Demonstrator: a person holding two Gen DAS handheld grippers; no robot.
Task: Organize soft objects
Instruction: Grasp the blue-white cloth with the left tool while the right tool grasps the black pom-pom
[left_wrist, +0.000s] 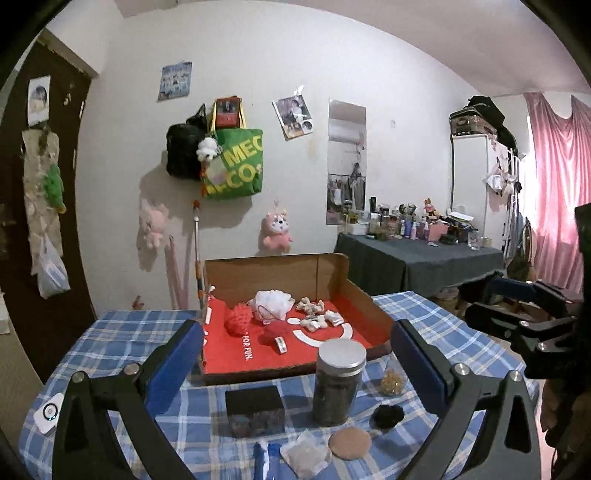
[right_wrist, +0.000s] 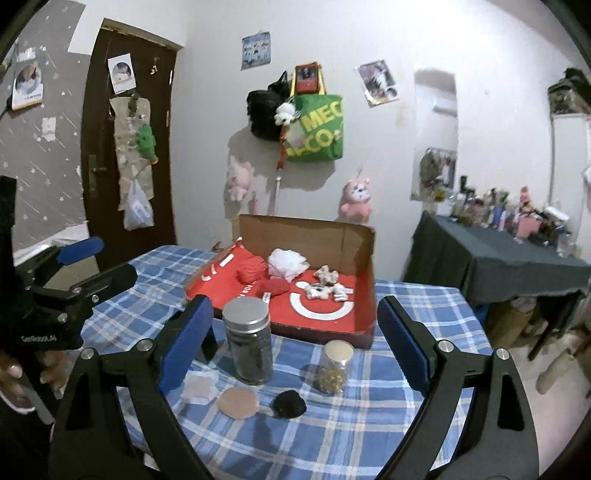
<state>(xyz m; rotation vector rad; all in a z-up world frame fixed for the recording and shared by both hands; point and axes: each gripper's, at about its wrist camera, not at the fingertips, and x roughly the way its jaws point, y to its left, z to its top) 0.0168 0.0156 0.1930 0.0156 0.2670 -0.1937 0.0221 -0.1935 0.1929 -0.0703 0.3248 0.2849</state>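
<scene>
Both my left claw and right claw hang spread and empty above the blue plaid tablecloth, where the round tan powder puff lies flat, light and squashy, probably best pinched across its rim.

Blue-plaid tablecloth; red box; possibly tan pad.

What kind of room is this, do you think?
Probably a bedroom in a home: plush toys hang on the wall, a side table holds cosmetics bottles, and pink curtains cover the window.
</scene>
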